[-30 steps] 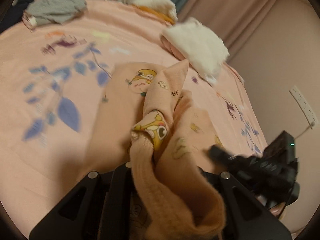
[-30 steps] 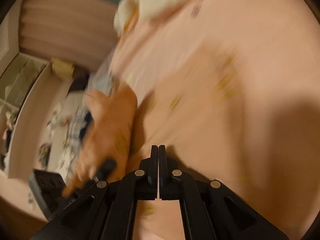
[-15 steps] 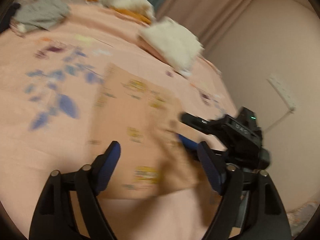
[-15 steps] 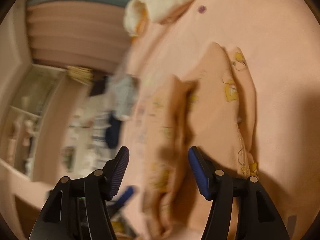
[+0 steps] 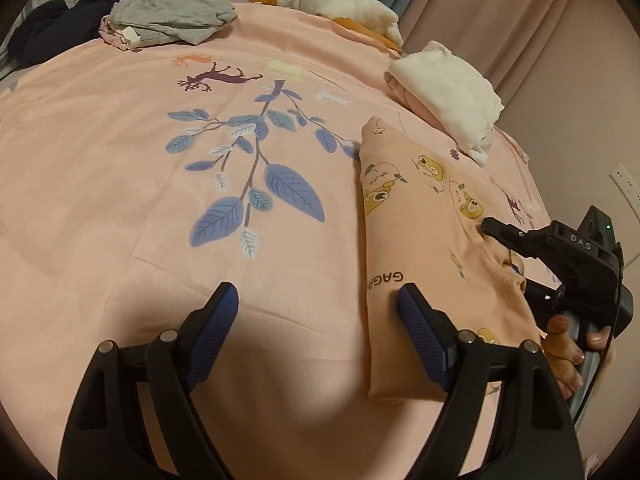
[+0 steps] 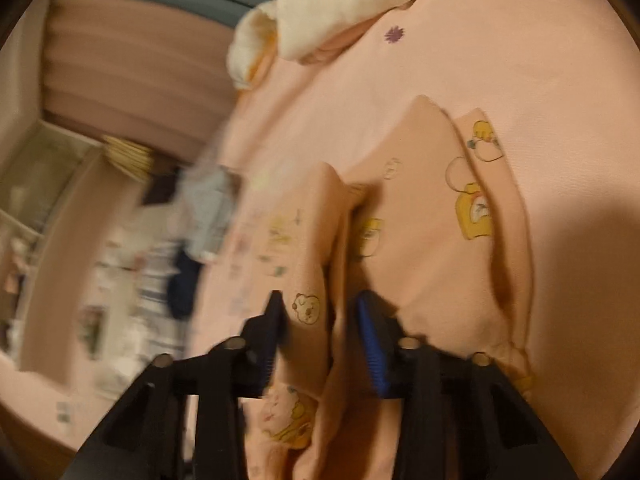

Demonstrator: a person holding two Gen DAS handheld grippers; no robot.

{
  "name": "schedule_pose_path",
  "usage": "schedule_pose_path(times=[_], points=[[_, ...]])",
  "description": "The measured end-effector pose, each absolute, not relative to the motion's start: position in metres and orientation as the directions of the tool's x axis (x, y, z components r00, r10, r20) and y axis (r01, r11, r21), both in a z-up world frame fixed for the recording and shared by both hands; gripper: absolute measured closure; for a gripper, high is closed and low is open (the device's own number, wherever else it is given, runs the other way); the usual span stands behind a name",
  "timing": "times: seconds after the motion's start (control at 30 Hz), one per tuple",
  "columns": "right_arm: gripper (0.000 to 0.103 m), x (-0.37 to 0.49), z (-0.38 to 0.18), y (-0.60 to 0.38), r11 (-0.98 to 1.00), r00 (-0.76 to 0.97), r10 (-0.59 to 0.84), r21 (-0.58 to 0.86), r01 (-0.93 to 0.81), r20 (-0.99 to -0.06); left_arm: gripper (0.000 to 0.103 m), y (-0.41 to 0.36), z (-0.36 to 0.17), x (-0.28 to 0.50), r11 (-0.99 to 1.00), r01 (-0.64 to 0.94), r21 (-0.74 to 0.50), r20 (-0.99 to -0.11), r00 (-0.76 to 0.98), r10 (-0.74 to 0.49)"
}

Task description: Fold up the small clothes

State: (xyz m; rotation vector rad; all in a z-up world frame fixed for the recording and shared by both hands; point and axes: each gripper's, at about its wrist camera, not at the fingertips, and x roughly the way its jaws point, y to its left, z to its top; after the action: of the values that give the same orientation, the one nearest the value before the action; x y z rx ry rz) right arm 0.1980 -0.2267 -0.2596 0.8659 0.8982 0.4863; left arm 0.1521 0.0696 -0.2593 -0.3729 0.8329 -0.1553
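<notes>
A small peach garment (image 5: 420, 232) with cartoon animal prints lies folded lengthwise on the pink bedspread (image 5: 120, 208). My left gripper (image 5: 318, 320) is open and empty, its right finger over the garment's near left edge. My right gripper (image 5: 516, 256) comes in from the right, low over the garment's right side. In the right wrist view the right gripper (image 6: 320, 320) is open, with a raised fold of the garment (image 6: 316, 240) between its fingers; the view is blurred.
A folded white and pink stack (image 5: 448, 92) lies just beyond the garment. A grey garment (image 5: 168, 16) and a dark one (image 5: 56, 24) lie at the far left, a white and orange pile (image 5: 344, 4) at the back. Curtains and a wall stand to the right.
One second ago my left gripper held the garment bunched and my right was shut. Both have opened, the garment now lies flat on the bed, and my left gripper has moved to its left edge.
</notes>
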Motion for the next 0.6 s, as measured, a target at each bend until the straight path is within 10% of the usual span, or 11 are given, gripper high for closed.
schedule_pose_path(times=[0.2,0.6], points=[[0.09,0.193,-0.255,-0.223,0.664,0.583,0.636,0.743,-0.08,-0.506,0.005,0.061,-0.262,0.16,0.928,0.012,-0.372,-0.693,0.661,-0.286],[0.098,0.181,-0.209,-0.252,0.619,0.717,0.616,0.764,-0.183,-0.328,0.001,0.055,-0.264,0.163,0.94,0.027,-0.34,-0.703,0.656,-0.273]])
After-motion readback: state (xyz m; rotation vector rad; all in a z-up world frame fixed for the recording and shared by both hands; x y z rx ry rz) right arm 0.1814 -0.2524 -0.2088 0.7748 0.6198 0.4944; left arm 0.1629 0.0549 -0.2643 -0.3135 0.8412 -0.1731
